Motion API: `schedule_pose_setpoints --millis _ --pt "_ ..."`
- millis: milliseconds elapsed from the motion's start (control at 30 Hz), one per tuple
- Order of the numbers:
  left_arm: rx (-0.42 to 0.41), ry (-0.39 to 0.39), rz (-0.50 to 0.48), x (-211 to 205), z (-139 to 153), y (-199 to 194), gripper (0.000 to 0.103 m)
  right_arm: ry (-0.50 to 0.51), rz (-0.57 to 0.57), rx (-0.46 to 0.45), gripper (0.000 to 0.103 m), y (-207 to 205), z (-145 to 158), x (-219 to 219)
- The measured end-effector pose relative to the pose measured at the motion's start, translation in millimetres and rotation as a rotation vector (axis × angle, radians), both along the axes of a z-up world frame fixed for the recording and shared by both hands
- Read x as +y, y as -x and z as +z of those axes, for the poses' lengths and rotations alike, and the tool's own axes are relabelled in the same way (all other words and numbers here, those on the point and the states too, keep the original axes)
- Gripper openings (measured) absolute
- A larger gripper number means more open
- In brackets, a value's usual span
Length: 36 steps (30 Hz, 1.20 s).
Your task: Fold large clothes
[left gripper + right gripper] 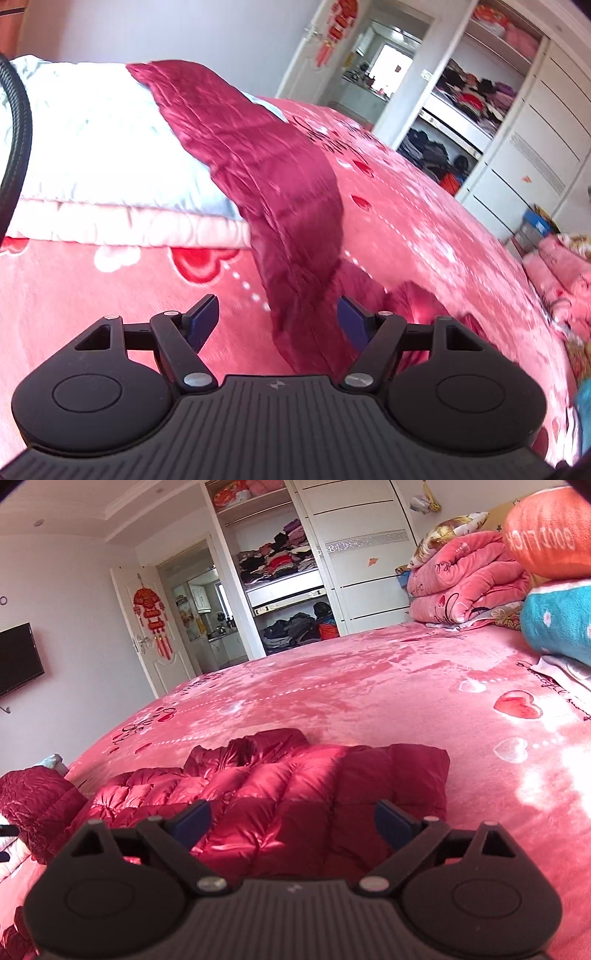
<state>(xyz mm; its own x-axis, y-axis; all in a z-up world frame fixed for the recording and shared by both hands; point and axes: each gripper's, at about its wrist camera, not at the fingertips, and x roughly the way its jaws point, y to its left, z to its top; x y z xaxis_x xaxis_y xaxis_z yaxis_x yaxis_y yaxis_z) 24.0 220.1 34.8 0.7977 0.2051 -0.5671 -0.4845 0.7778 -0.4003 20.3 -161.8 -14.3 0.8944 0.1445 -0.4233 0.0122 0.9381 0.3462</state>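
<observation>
Left hand-held gripper (277,321): jaws spread wide, nothing pinched. A strip of the jacket (266,192) lies in the gap ahead of the blue pads (201,321), but they don't touch it.
Right hand-held gripper (293,825): jaws also wide apart, released, hanging just above the jacket (295,797), pads clear of the fabric.

Jacket: dark red, glossy, quilted puffer. It lies on the bed (332,686).
- Right wrist view: the bulk lies just ahead of the gripper, folded into a rough block with a straight edge on the right; the surface is puffy with square stitched panels. A crumpled bit rises at the far edge, and another bunched part sits off to the left.
- Left wrist view: one long, flat strip runs from the gripper up and over a pale folded quilt (92,147), draped across its corner. This view is motion-blurred, so stitching detail is soft.

The bed cover is pink plush with red and white hearts, dotted lines, and dark cursive script, unreadable here.

Farther out:
- Stacked pink blankets (469,579) and a turquoise one (557,620) at the bed's far right.
- Orange cushion (546,531) on top, with lettering reading "GOOD LUCK".
- Open white wardrobe (277,561), shelves full of piled clothes.
- Red hanging ornament (151,616) on the white door, characters too small to read.
- Black TV (18,661) on the left wall.
</observation>
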Motion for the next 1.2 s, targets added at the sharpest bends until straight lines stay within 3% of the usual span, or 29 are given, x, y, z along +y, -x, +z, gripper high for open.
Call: schedule_pose_setpoints --millis 267,500,800,967,1067,1133,1200 --pt "-0.042 0.098 0.133 54 19 -34 0.088 -0.036 0.005 -0.006 0.098 -1 -1 -4" --pt "-0.068 0.075 0.277 101 27 -54 0.086 -0.070 -0.003 0.010 0.098 -4 -6 -8" --pt "-0.102 0.045 0.314 142 31 -76 0.082 -0.032 0.035 0.041 0.099 -11 -14 2" --pt "-0.093 0.041 0.341 149 28 -85 0.072 -0.028 0.044 0.058 0.099 -16 -18 4" --pt "-0.082 0.011 0.343 147 27 -91 0.057 -0.032 0.044 0.065 0.099 -17 -19 4" --pt "-0.073 -0.003 0.356 142 29 -91 0.041 -0.036 0.041 0.067 0.099 -17 -20 3" --pt "-0.070 -0.024 0.364 139 30 -94 0.034 -0.040 0.038 0.067 0.099 -17 -20 3"
